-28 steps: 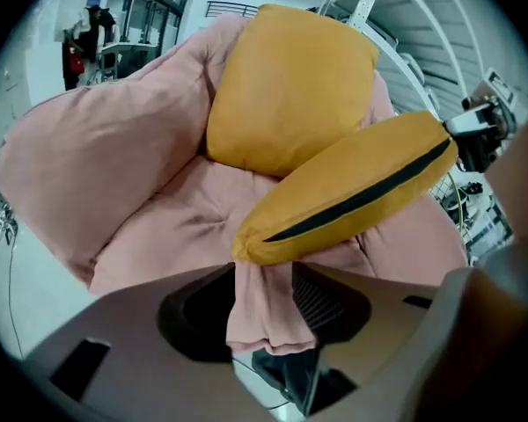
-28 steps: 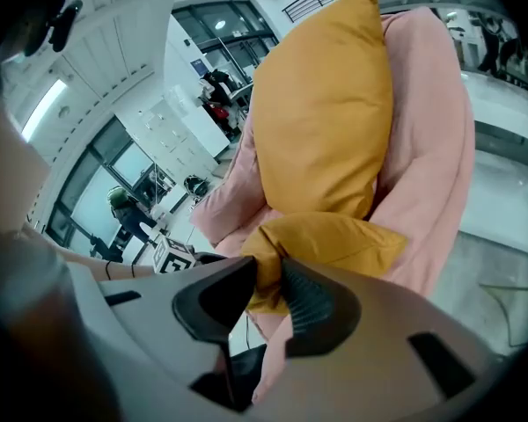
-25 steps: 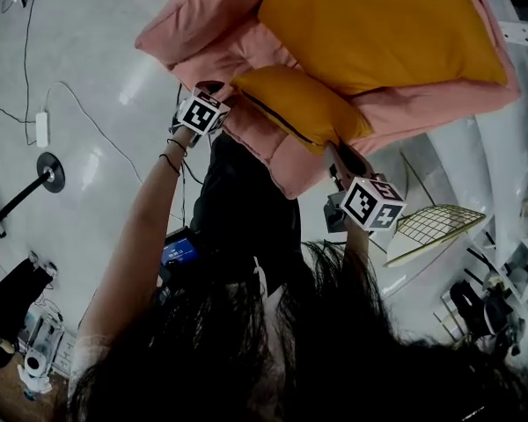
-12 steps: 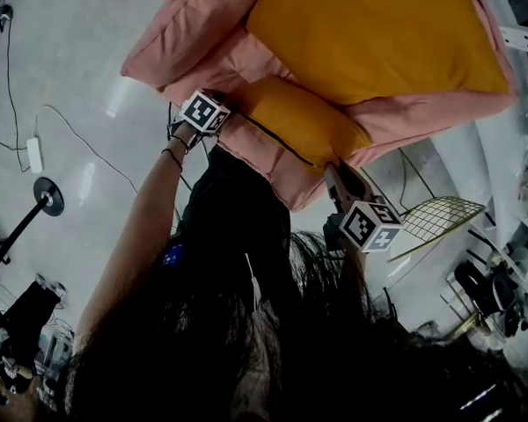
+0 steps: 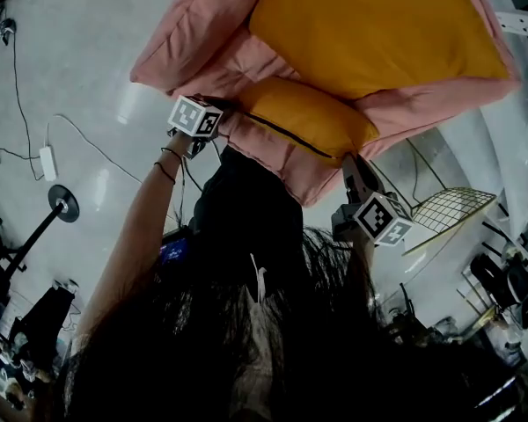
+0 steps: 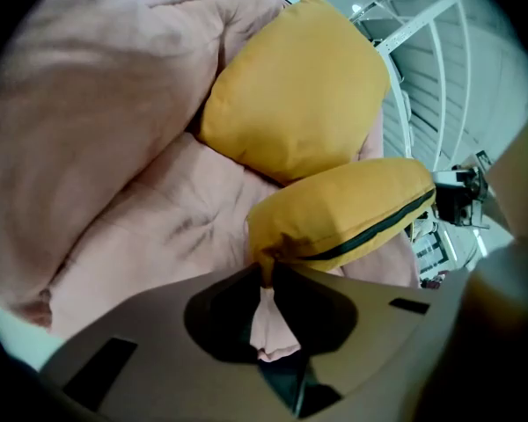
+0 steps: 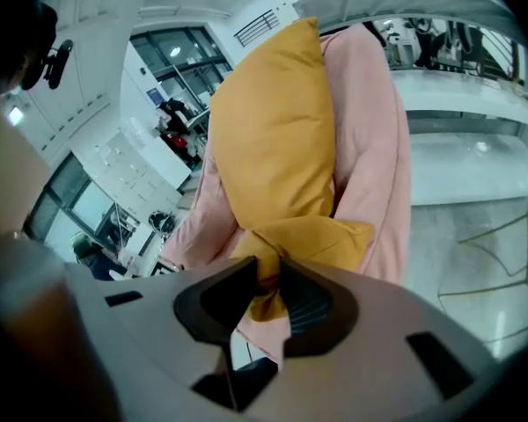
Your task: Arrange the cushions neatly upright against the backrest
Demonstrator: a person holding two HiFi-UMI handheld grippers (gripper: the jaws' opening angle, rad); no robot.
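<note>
The small yellow cushion (image 5: 310, 120), seemingly soft and light, lies at the pink seat's (image 5: 277, 167) near edge, best held by its corners: the left gripper (image 5: 228, 112) clenches the left one, and the right gripper's (image 5: 351, 162) jaws have just been closing on the right one.

Count by kind. Mustard-yellow cushions: two, namely the large cushion (image 5: 370, 25) at upper centre and the small cushion (image 5: 308, 123) directly below it. Pink padded seat (image 5: 194, 33), upper half of frame: one. Handheld grippers: two, the left gripper (image 6: 266, 275) and the right gripper (image 7: 268, 280). Wire grid panel (image 5: 449, 214), right of frame: one. Round-based stand (image 5: 62, 206), left of frame: one.
</note>
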